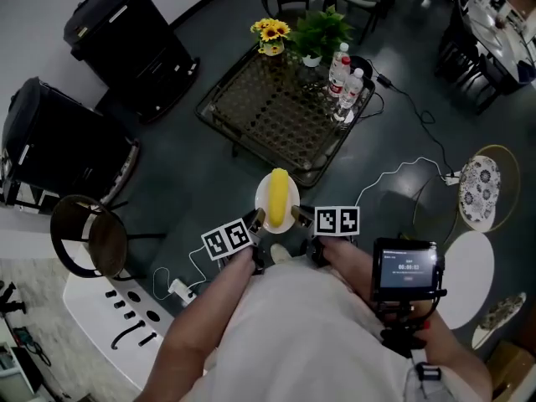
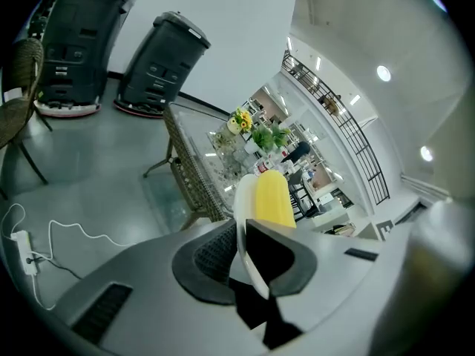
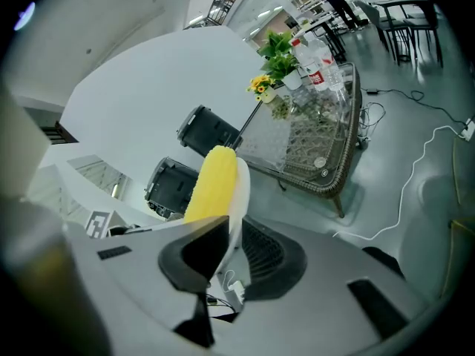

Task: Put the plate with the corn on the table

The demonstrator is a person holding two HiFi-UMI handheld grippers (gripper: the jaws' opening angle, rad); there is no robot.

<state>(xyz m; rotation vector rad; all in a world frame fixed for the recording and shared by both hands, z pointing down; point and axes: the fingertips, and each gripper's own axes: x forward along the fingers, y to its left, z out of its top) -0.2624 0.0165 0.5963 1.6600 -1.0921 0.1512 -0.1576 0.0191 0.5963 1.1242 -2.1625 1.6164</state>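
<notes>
Plate (image 1: 265, 208), white and round, bearing a yellow corn cob (image 1: 279, 189) pointing far, clamped at both rims by fingers of left gripper (image 1: 258, 219) and right gripper (image 1: 301, 217); glass-topped wicker worktop (image 1: 276, 115) lies just beyond.

Dark grey floor (image 1: 180, 174), two black units (image 1: 126, 36) against a white wall (image 2: 237, 21).

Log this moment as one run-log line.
phase: carry | left claw: shut on plate rim | right claw: shut on plate rim | corn: on plate | table: ahead, not reached
</notes>
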